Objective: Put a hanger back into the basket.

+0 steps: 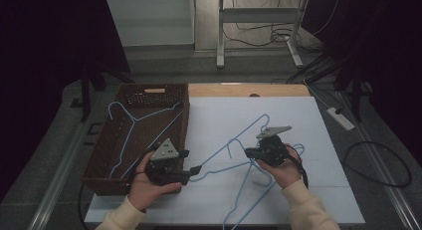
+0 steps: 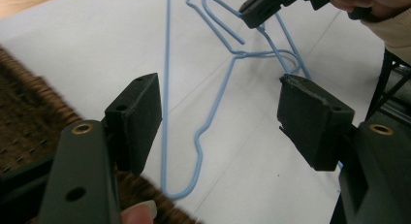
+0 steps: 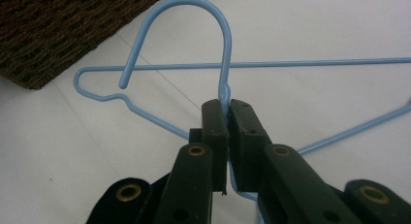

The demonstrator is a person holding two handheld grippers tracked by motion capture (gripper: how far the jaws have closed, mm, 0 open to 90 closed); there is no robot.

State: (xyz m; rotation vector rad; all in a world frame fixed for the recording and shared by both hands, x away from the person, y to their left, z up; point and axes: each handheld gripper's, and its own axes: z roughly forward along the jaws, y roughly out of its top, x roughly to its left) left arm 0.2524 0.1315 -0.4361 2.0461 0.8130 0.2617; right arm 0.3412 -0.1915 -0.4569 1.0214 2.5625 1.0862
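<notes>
A person's right gripper is clamped on the neck of a light blue wire hanger, its two black jaws pressed together just below the hook. In the right gripper view the hook curls up and over from the jaws, while one shoulder of the hanger runs off toward a woven brown basket at the upper left.

The left gripper has its jaws standing well apart with nothing between the pads; through the gap, the left gripper view shows the hanger's shoulder bend lying on the white table cover, with the right gripper pinching the wire farther off.

From the high view, the left gripper points across the table at the hanger's near corner, held by a hand in a cream sleeve beside the basket's right wall. The right gripper sits near the middle of the white cover, the held hanger stretching between the two tools. A second blue hanger lies tangled under it toward the table's near edge. A third blue hanger rests inside the basket, which stands at the table's left edge.
</notes>
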